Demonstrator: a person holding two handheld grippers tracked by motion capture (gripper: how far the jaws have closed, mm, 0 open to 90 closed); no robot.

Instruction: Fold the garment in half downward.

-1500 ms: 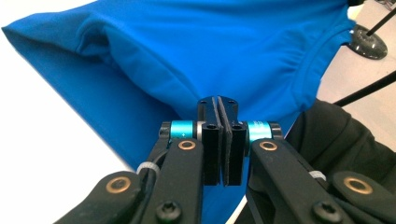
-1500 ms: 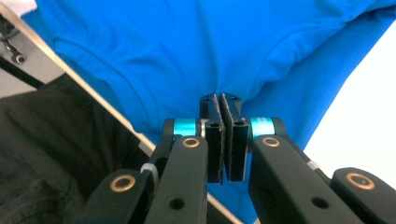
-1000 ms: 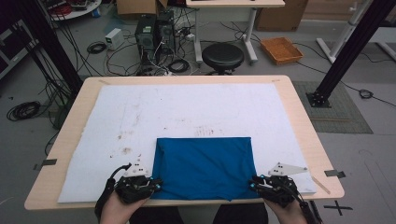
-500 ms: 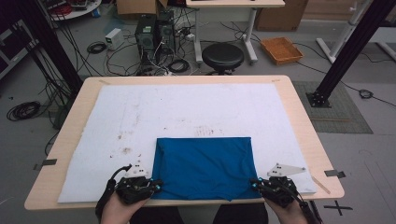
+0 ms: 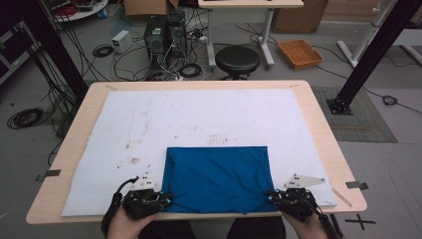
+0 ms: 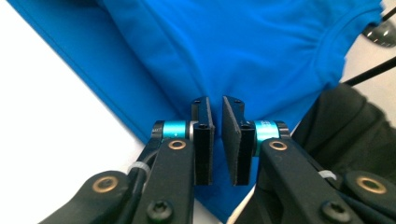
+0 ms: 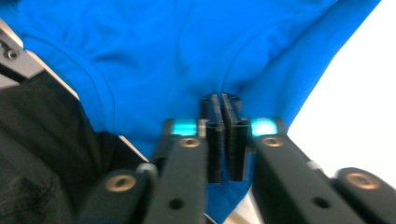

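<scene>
A blue shirt lies folded into a rectangle on the white mat, at the near edge of the table. My left gripper is at its near left corner and my right gripper at its near right corner, each held in a hand. In the left gripper view the jaws stand a narrow slit apart, with shirt creases running into their tips. In the blurred right gripper view the jaws are pressed together on puckered shirt fabric. The collar seam shows in both gripper views.
The mat covers most of the wooden table and has brown stains left of centre. On the floor beyond the table stand a black stool, computer towers with cables, and a black frame post at the right.
</scene>
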